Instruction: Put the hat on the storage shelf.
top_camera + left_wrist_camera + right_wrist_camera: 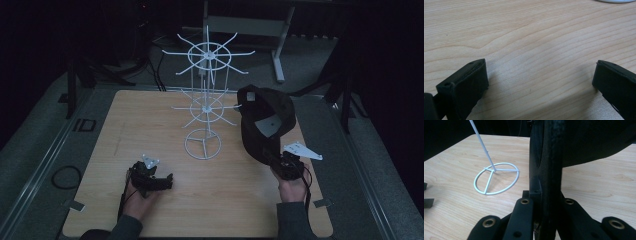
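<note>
Left gripper (159,181), lower left: jaws spread, empty, resting low on table (225,200), likely waiting. Right gripper (281,165), lower right: jaws pinched on cap (264,122) brim, lifting cap toward hook. White wire rack (206,100), frame centre, beyond.

Two hand-held black grippers, each worn at the end of a dark-sleeved forearm. Left gripper (161,181): compact black body topped by a small grey three-cornered plate with dark dots at its corners; a thin black cable trails back beside the left hand (137,197). In the left gripper view its jaws are matt black blocks, one with a small round hole near its end. Right gripper (278,161): a larger pale three-cornered plate, black cable looping by the right hand (291,189). In the right gripper view, black linkage arms carry brass-coloured ringed pivots, probably bushings or screws.
</note>
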`<state>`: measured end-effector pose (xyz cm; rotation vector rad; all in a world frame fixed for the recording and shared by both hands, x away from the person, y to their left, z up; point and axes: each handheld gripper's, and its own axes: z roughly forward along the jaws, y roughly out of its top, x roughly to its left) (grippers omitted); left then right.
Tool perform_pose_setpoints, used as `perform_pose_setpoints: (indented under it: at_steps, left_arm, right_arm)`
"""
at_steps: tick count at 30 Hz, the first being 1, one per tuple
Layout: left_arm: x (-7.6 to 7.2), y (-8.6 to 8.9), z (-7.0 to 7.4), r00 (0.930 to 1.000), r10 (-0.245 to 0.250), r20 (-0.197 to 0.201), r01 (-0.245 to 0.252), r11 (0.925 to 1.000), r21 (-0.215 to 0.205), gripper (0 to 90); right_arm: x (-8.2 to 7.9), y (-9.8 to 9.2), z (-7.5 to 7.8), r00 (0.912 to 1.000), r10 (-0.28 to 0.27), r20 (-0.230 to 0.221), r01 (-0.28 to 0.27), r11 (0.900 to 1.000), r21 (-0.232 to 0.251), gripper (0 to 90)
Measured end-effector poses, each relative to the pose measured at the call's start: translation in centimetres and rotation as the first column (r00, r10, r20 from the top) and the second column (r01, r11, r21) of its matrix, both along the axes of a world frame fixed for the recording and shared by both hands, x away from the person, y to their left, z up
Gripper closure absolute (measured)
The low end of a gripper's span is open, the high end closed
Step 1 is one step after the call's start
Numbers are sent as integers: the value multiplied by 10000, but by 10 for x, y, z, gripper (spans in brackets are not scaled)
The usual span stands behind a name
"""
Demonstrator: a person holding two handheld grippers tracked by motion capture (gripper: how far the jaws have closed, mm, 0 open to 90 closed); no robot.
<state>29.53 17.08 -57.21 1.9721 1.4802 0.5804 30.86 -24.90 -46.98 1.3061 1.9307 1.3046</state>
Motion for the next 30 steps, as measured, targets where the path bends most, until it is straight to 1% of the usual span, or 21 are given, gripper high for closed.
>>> perform_pose_setpoints:
  at_steps: [5,11,30]
  left_arm:
    - [0,0,0,10000,1,5,-1,10000,4,1]
    - [0,0,0,10000,-5,9,5,10000,11,1]
    - [0,0,0,10000,-14,6,14,10000,27,1]
  right_arm:
    - [1,1,2,10000,-26,39,26,10000,-35,863]
    - [1,3,7,9999,-51,162,54,9998,-212,864]
    - [6,9,19,9995,28,323,-17,9994,-353,863]
